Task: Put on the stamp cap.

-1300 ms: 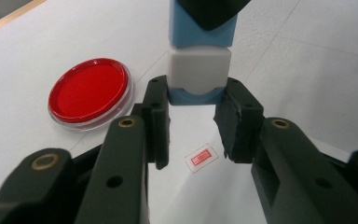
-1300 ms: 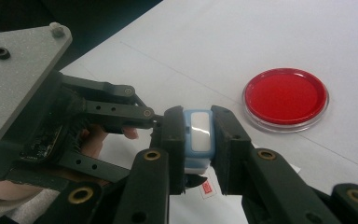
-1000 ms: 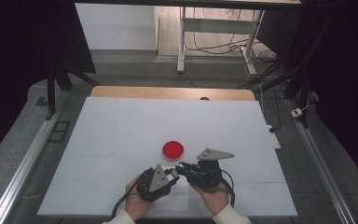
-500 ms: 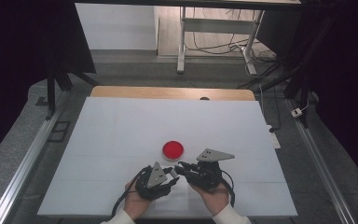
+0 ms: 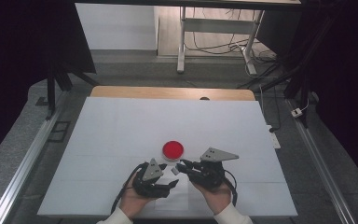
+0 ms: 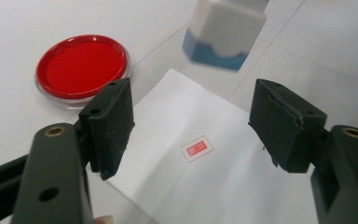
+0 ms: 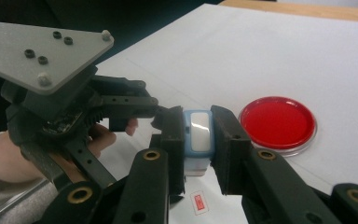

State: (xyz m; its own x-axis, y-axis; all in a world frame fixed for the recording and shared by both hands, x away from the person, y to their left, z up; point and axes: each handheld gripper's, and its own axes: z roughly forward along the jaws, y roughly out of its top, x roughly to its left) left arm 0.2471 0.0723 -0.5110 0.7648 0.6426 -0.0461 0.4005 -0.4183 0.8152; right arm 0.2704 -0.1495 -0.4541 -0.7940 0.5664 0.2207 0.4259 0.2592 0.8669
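White table (image 5: 121, 140), sheet of paper (image 6: 223, 186) near its front edge. Pinched stamp (image 7: 198, 135) upright in right claw (image 7: 198, 140), just above red imprint (image 6: 196, 149); ink pad (image 5: 173, 150) just beyond. Held left claw (image 6: 191, 126) spread beside.

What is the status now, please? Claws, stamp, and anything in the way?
Right claw shut on stamp, above paper. Left claw open over red imprint. Ink pad beside paper, not in the way.

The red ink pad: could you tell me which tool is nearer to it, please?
Right. The right tool, shut on the stamp, sits just below and right of the red ink pad. The left tool lies farther toward the person, open over the paper.
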